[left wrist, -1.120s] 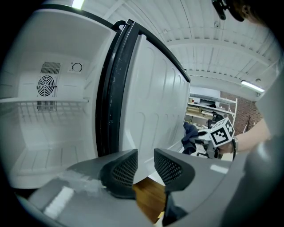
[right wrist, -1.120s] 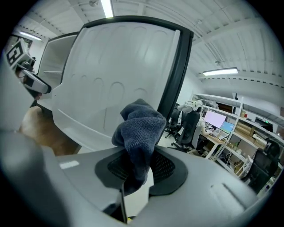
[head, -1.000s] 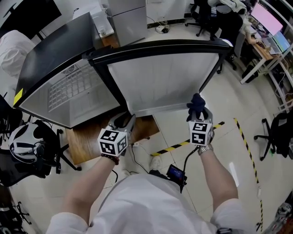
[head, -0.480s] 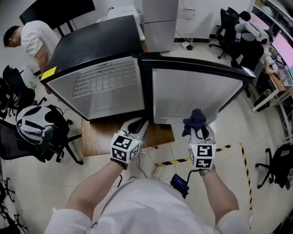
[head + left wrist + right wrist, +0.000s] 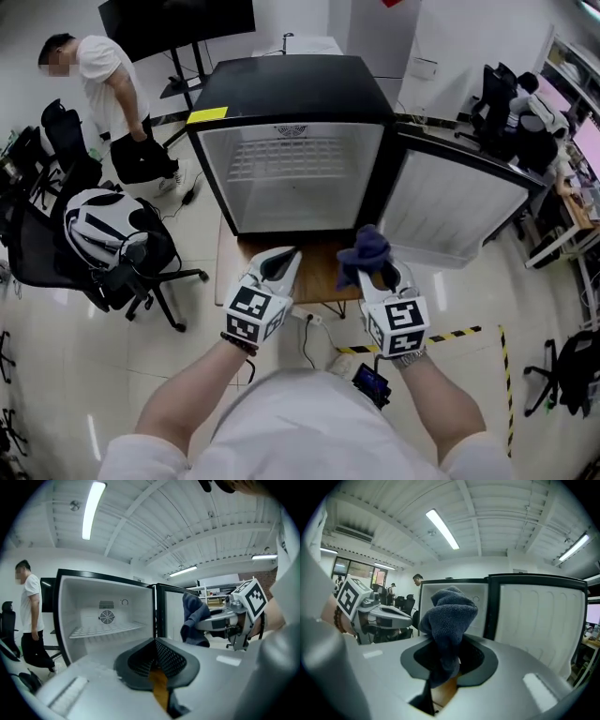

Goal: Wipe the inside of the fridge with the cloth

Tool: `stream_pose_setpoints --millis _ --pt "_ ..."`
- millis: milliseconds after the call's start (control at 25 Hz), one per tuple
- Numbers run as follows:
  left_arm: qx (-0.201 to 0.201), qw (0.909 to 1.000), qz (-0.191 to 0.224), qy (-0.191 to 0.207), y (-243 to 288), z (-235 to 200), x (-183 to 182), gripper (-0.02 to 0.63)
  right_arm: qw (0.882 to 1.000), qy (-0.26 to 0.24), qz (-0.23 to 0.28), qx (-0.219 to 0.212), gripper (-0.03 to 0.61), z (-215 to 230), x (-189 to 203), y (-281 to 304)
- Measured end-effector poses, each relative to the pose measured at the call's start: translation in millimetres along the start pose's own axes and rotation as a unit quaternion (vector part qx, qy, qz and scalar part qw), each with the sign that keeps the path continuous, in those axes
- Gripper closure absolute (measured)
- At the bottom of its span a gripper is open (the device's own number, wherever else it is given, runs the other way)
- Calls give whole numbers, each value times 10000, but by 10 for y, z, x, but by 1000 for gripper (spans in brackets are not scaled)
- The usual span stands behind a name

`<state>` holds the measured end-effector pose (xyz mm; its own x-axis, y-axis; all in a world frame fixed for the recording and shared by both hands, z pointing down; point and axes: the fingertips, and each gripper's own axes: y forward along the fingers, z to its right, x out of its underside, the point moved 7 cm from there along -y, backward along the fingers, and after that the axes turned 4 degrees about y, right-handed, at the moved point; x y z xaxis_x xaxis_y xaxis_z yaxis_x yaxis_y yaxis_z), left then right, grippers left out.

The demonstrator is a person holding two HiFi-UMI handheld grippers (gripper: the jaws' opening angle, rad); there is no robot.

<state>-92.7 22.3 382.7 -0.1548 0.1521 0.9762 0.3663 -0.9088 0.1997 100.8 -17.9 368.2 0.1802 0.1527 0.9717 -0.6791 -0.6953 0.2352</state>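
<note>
A small black fridge stands open in front of me, its white inside empty but for a wire shelf. Its door hangs open to the right. My right gripper is shut on a dark blue cloth that sticks up bunched above the jaws. My left gripper is shut with nothing in it; its pads meet in the left gripper view. Both grippers hover side by side just before the fridge's opening, a little below it.
The fridge sits on a low wooden stand. A person in a white shirt bends at the back left. Black office chairs with a white bag crowd the left. Yellow-black tape marks the floor; desks and chairs stand at right.
The head view has swung round, so the fridge's opening now faces me squarely. My left gripper's jaws have closed. The right gripper still holds the cloth, now nearer the opening.
</note>
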Motion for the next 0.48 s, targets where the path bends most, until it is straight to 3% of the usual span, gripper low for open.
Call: stream_pose_setpoints --millis 240,480 --pt "-27 9997 96 228 -561 -197 -21 609 9996 -31 131 -259 485 -752 -119 102" --pt "-68 9990 214 374 -738 -196 -208 607 9989 -58 136 -439 485 -975 -259 113"
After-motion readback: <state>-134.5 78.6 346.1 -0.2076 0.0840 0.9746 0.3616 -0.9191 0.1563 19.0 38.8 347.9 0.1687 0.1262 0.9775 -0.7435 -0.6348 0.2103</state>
